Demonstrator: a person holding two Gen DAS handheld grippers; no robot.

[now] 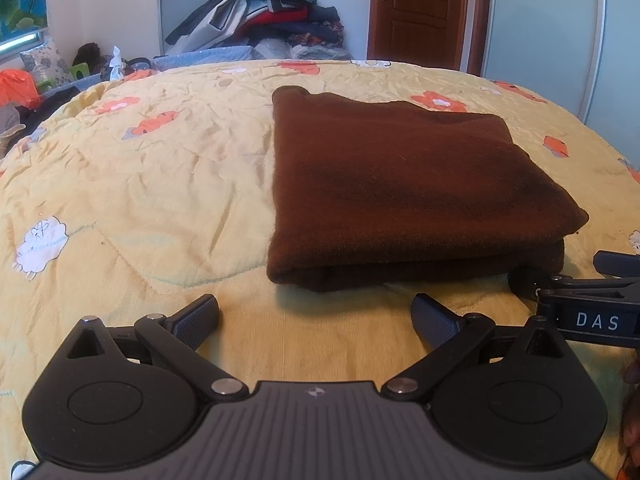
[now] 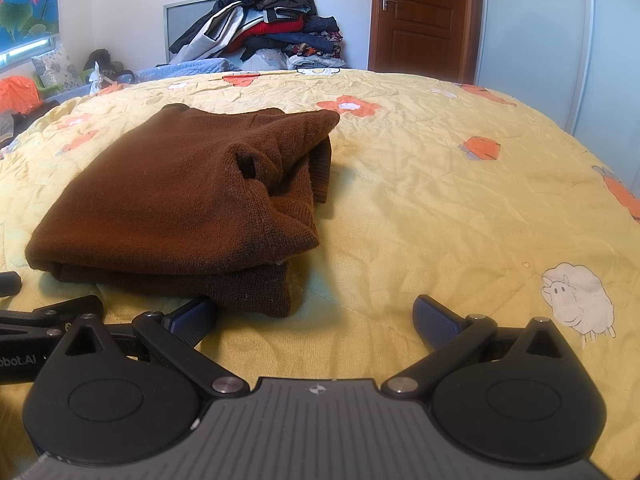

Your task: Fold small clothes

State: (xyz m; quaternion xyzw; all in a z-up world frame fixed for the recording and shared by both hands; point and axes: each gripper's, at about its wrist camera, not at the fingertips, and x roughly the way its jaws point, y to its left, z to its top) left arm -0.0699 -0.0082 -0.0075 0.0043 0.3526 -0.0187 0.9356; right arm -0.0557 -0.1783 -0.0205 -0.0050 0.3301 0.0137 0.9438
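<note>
Left wrist view shows a brown knit garment (image 1: 400, 184) folded square on the quilt (image 1: 160, 184), both grippers (image 1: 316, 320) (image 2: 316, 318) spread empty, one lettered "DAS".

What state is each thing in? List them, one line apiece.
brown sweater: folded into a stacked rectangle, lying flat on the quilt, held by neither gripper.
left gripper: open, empty, just short of the sweater's near edge.
right gripper: open, empty, its left finger close to the sweater's near corner.
yellow quilt: spread over the bed, wrinkled.
wooden door: shut.
clothes pile: heaped, unfolded, beyond the bed.
</note>
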